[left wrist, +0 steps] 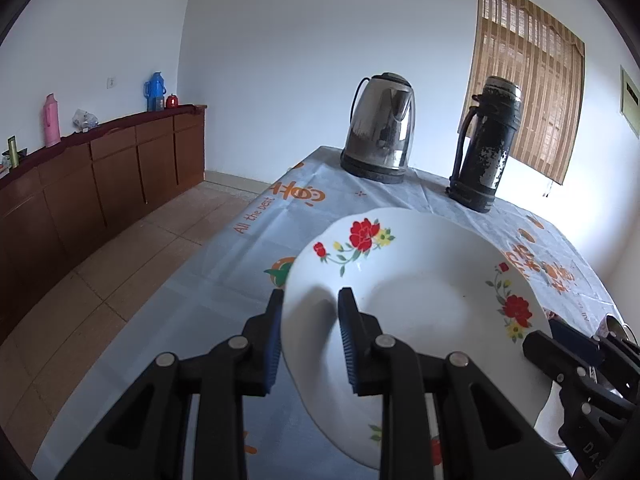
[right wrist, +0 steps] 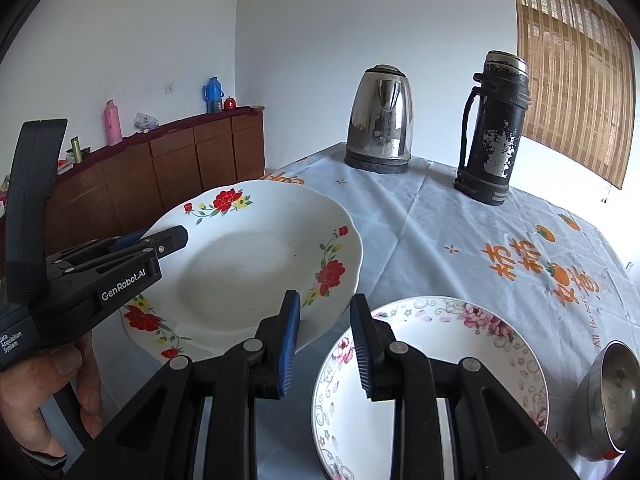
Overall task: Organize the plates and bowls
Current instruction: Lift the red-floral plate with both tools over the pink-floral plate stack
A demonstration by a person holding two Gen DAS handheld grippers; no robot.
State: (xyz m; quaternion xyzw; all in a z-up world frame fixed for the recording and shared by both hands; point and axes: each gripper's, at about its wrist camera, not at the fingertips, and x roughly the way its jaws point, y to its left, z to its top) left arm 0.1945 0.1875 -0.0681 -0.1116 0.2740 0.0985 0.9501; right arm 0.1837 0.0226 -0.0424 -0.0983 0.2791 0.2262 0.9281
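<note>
A white-walled room held a table under a pale printed tablecloth (left wrist: 248, 272), with a steel kettle (left wrist: 380, 136) at twelve o'clock and a dark flask (left wrist: 486, 144) at one o'clock. In the left wrist view, the left gripper (left wrist: 310, 344) pinched the rim of the red-flowered plate (left wrist: 420, 280), one finger above and one below, the plate tilted above the cloth.

In the right wrist view, the right gripper (right wrist: 326, 344) stood slightly apart, holding nothing. The red-flowered plate sat at ten o'clock, a pink-flowered plate (right wrist: 460, 360) at five o'clock, a steel bowl (right wrist: 612, 396) at four.
</note>
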